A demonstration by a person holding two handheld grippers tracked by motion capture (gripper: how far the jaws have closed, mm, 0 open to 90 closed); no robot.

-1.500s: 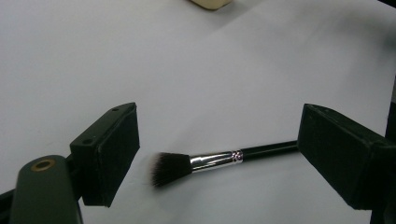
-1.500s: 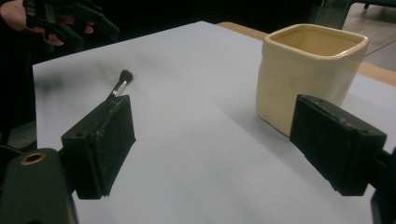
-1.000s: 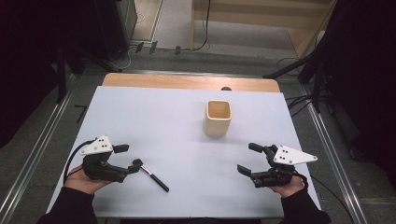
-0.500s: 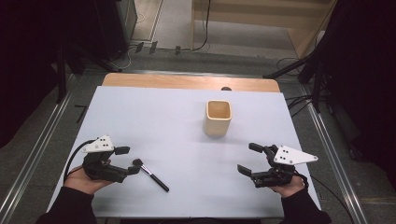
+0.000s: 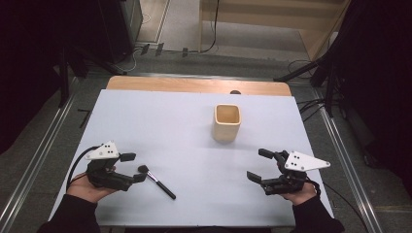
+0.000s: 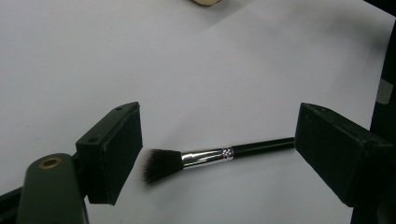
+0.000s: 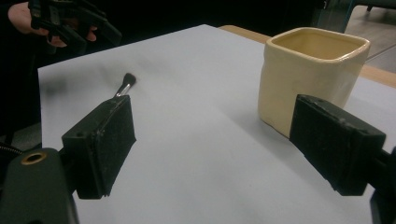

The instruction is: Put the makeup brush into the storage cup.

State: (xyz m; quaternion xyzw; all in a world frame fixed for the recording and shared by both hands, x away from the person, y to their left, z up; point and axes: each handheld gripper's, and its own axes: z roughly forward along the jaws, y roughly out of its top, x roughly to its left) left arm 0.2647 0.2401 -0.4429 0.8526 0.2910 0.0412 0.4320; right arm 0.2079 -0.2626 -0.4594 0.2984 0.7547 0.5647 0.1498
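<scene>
A black makeup brush [image 5: 156, 182] with a silver ferrule lies flat on the white table top [image 5: 170, 131], bristle head toward my left gripper. My left gripper [image 5: 133, 167] is open at the front left, jaws wide, with the brush [image 6: 205, 157] lying between them and touched by neither. A cream square cup [image 5: 227, 122] stands upright right of the table's middle. My right gripper [image 5: 260, 165] is open at the front right, holding nothing. In the right gripper view the cup [image 7: 310, 74] stands just beyond the right jaw, and the brush [image 7: 123, 85] lies farther off.
A wooden strip [image 5: 194, 85] runs along the table's far edge. Metal rails [image 5: 34, 165] flank the table on both sides. Cables lie on the floor [image 5: 175, 34] beyond. The other hand with its gripper [image 7: 65, 21] sits at the far corner in the right gripper view.
</scene>
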